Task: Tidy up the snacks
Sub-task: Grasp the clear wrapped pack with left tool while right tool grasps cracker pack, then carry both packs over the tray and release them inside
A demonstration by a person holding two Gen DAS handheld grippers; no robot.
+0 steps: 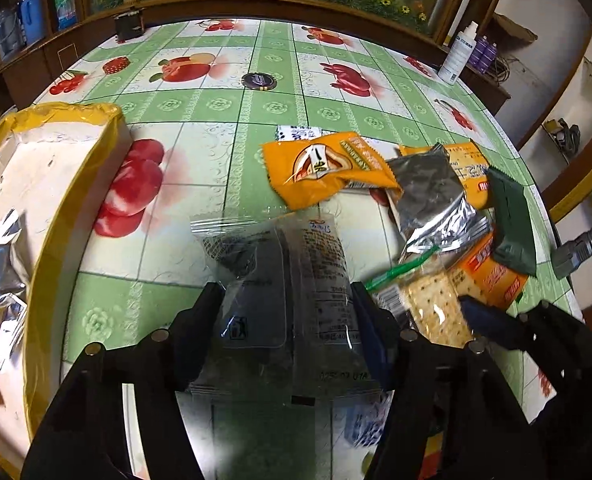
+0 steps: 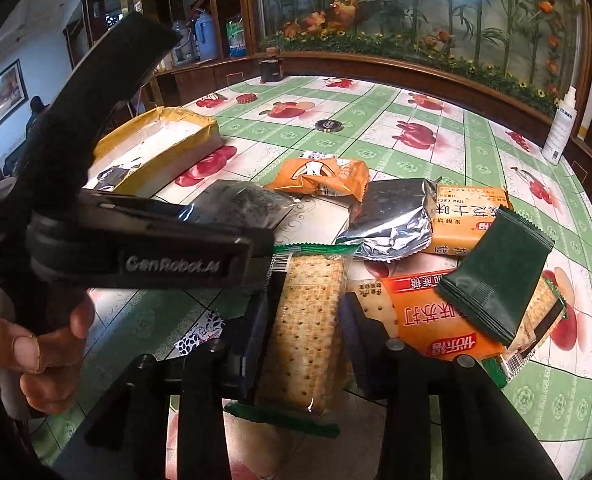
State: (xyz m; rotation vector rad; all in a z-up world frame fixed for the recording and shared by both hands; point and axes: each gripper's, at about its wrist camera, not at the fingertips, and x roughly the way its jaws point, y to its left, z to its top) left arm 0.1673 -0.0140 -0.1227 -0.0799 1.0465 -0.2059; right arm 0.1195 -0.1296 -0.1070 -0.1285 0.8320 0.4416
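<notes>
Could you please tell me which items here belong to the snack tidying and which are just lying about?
Job: clear packet, cracker pack, orange packet, silver packet, green packet, yellow-rimmed box.
Lying about: white spray bottle, round dark disc, purple bottles.

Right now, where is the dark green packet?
In the right wrist view the dark green packet lies right of centre, on top of the orange cracker pack, beside the silver foil packet.
</notes>
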